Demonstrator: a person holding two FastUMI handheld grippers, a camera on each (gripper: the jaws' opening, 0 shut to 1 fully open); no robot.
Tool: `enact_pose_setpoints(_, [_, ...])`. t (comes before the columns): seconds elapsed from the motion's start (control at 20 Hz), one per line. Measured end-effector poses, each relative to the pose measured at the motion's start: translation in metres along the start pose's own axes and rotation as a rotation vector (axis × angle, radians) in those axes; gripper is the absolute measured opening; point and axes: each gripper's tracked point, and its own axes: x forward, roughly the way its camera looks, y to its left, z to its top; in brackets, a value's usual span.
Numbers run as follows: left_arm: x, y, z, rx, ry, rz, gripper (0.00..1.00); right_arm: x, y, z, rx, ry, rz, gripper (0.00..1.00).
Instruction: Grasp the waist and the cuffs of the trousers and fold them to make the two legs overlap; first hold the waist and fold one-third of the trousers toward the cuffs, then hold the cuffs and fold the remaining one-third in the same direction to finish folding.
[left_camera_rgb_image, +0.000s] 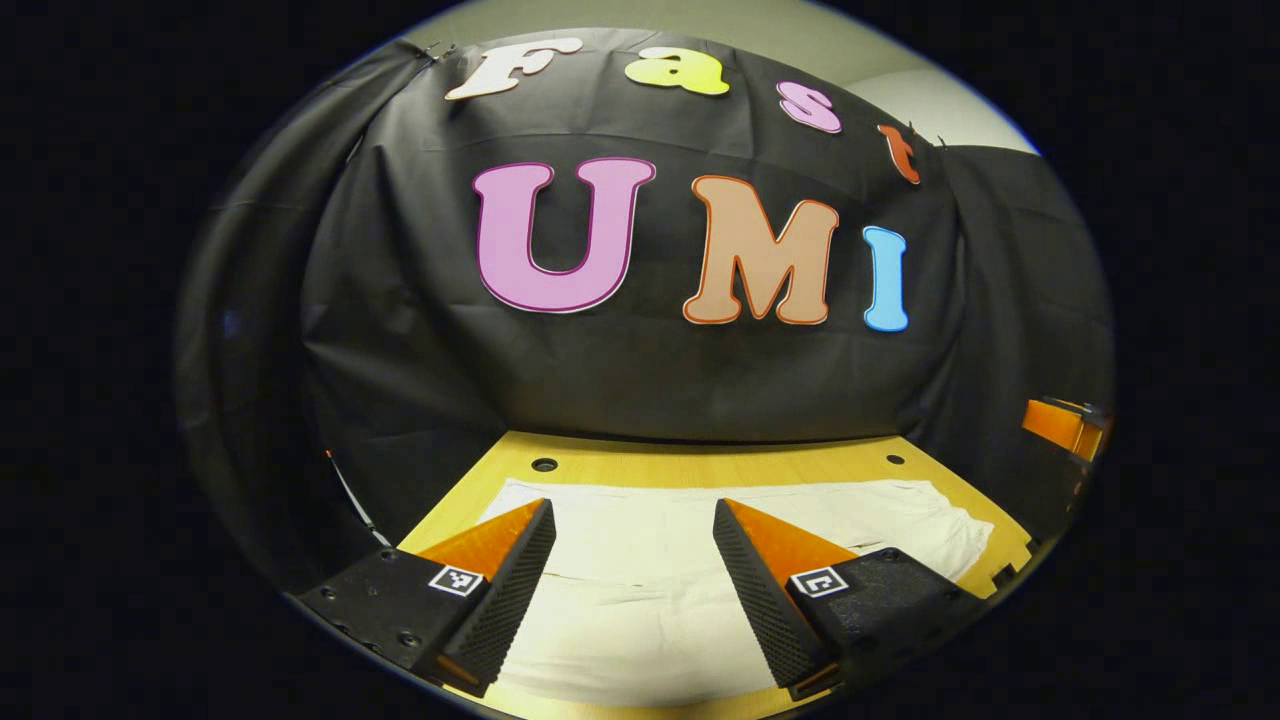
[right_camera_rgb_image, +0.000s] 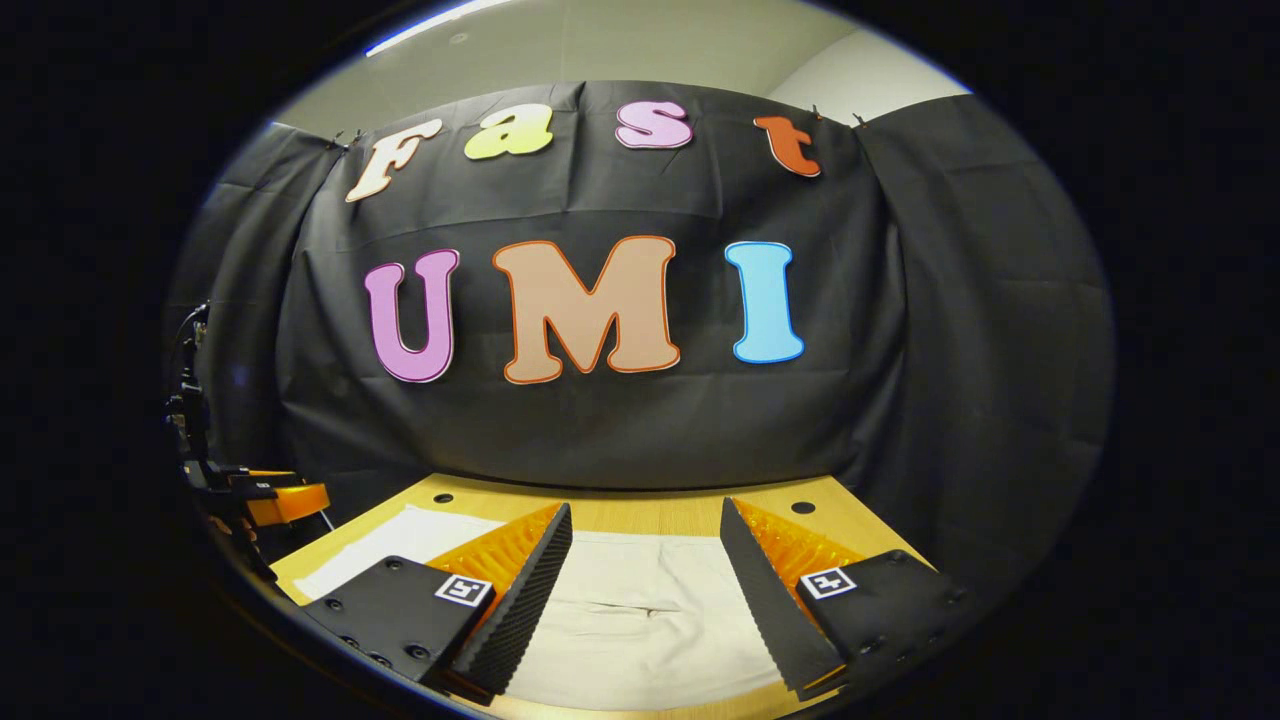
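- On the worktop (left_camera_rgb_image: 700, 465) ahead of you, the pale trousers (left_camera_rgb_image: 640, 560) lie spread flat, their length running across both views; a bunched end shows at the far right of the left gripper view, probably the waist, though the fisheye edge makes that hard to confirm.
- Your left hand-held gripper (left_camera_rgb_image: 634, 520) hangs above the cloth with its fingers wide apart, holding nothing and, as far as I can judge, touching nothing.
- Your right hand-held gripper (right_camera_rgb_image: 645, 525) is likewise spread wide and empty, poised over the trousers (right_camera_rgb_image: 640, 620) near a crease line.
- Nothing is folded yet by the look of it, so the step in hand is the first grasp: one gripper to the waist, the other to the cuffs.
- Bring each gripper down at the edge of the fabric, not the middle, so that one finger can slide under and both layers get pinched.
- Lift both ends together and evenly, or the legs will skew instead of overlapping.
- Keep the cloth taut between your hands while you carry it over.
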Motion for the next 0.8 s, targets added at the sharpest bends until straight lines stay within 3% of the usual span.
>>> enact_pose_setpoints(0.1, [0.005,0.007,-0.010,-0.015,0.024,-0.016,0.95,0.001,0.004,0.000,-0.008,0.003,0.001,0.92])
enact_pose_setpoints(0.55, [0.012,0.045,-0.089,0.066,0.246,-0.185,0.95,-0.002,0.015,-0.010,-0.021,0.022,-0.004,0.96])
enact_pose_setpoints(0.8, [0.000,0.065,-0.148,0.238,0.458,-0.315,0.96,-0.009,0.013,-0.023,-0.039,0.054,-0.028,0.96])
